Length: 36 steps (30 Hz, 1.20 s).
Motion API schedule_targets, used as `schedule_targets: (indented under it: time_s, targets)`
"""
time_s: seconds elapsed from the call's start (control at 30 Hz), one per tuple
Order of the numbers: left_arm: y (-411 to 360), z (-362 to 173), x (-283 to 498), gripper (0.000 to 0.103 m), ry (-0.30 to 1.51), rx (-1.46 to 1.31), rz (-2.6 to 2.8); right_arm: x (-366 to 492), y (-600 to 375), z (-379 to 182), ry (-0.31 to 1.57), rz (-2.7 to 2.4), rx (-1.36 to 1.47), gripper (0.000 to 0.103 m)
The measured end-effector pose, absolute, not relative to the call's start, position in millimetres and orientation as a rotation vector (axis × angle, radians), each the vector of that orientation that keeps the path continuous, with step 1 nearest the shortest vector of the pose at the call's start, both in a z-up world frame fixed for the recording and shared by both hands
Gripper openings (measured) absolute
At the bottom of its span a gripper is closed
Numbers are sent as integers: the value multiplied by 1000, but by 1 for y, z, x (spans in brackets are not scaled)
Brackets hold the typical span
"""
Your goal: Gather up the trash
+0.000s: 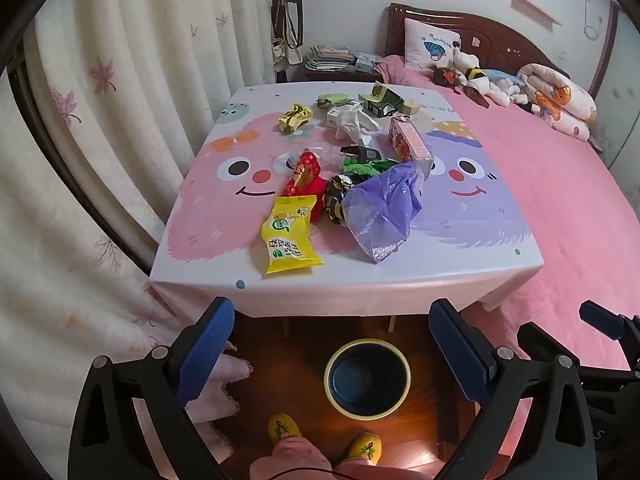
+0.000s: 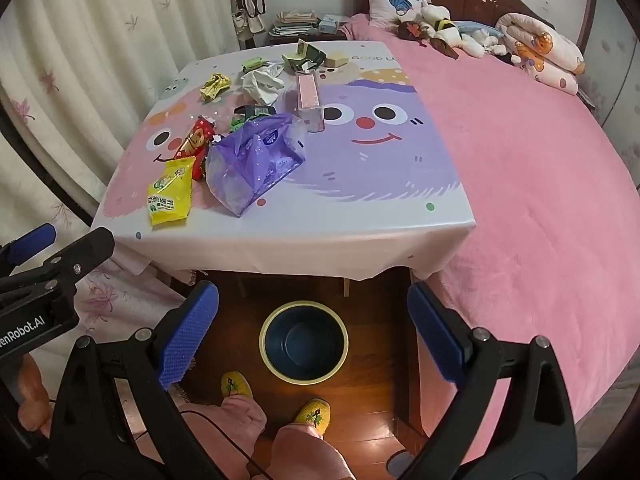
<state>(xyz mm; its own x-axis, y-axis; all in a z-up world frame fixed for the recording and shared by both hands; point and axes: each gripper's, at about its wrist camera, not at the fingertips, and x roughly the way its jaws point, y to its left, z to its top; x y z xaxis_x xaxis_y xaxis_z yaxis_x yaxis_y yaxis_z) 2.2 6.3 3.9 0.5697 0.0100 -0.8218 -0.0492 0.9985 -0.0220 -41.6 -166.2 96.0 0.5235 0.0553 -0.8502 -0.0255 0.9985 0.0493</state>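
Several pieces of trash lie on a small table (image 1: 460,264) with a cartoon cloth: a yellow snack packet (image 1: 289,236) (image 2: 170,192) nearest me, a red wrapper (image 1: 304,180) (image 2: 196,140), a purple plastic bag (image 1: 384,208) (image 2: 252,160), a pink box (image 1: 412,144) (image 2: 310,98), crumpled white paper (image 1: 358,122) (image 2: 262,84) and a gold wrapper (image 1: 294,117) (image 2: 215,85). A dark bin (image 1: 367,376) (image 2: 303,340) with a yellow rim stands on the floor below the table's front edge. My left gripper (image 1: 332,344) and right gripper (image 2: 312,332) are both open and empty, held above the bin.
A bed (image 2: 540,160) with a pink cover lies to the right, touching the table. Curtains (image 1: 100,160) hang at the left. The person's feet in yellow slippers (image 1: 284,428) (image 2: 314,412) stand just in front of the bin on the wooden floor.
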Motion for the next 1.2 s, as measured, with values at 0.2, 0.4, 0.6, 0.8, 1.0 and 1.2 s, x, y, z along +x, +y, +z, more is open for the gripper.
schedule_targets:
  time_s: [0.2, 0.4, 0.6, 0.8, 1.0, 1.2]
  targets:
    - [6, 4, 2, 100, 963, -40, 37, -42, -168, 97, 1017, 52, 38, 95]
    - [10, 7, 1, 100, 964, -42, 36, -43, -167, 97, 1016, 51, 39, 95]
    - [17, 3, -5, 100, 973, -53, 37, -41, -166, 97, 1016, 52, 41, 94]
    - [12, -4, -6, 99, 981, -62, 39, -44, -166, 99, 1015, 58, 43, 94]
    - [13, -7, -10, 99, 992, -72, 61, -46, -164, 99, 1014, 63, 43, 94]
    - [13, -7, -12, 99, 989, -76, 61, -47, -164, 100, 1017, 64, 44, 93]
